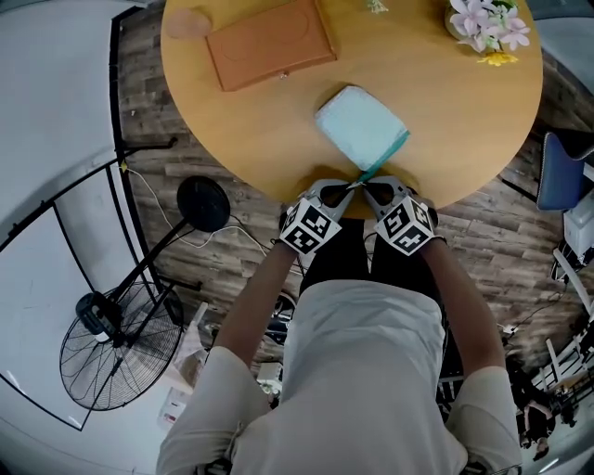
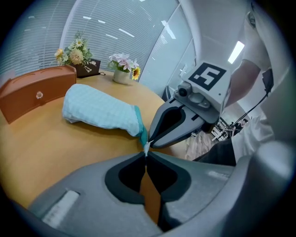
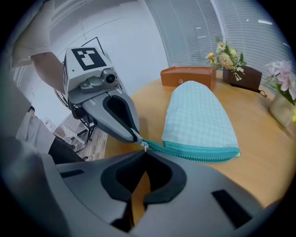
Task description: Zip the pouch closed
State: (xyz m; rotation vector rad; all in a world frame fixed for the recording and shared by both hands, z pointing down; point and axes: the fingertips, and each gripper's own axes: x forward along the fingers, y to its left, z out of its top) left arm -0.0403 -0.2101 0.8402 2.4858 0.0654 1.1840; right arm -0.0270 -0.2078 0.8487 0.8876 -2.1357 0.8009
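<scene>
pouch (image 1: 360,125) near tabletop (image 1: 445,121) edge | left gripper (image 2: 146,155) fingers clenched on pouch's teal corner | right gripper (image 3: 144,154) fingers clenched on zipper pull (image 3: 144,146) | risk: small pull slips out; weak corner hold lets pouch drag

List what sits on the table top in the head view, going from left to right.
brown case → pouch → flowers

Round wood table (image 1: 464,139) on plank floor (image 1: 492,232); fan (image 1: 111,362) nr; window blinds (image 3: 231,23) bkgd.
</scene>
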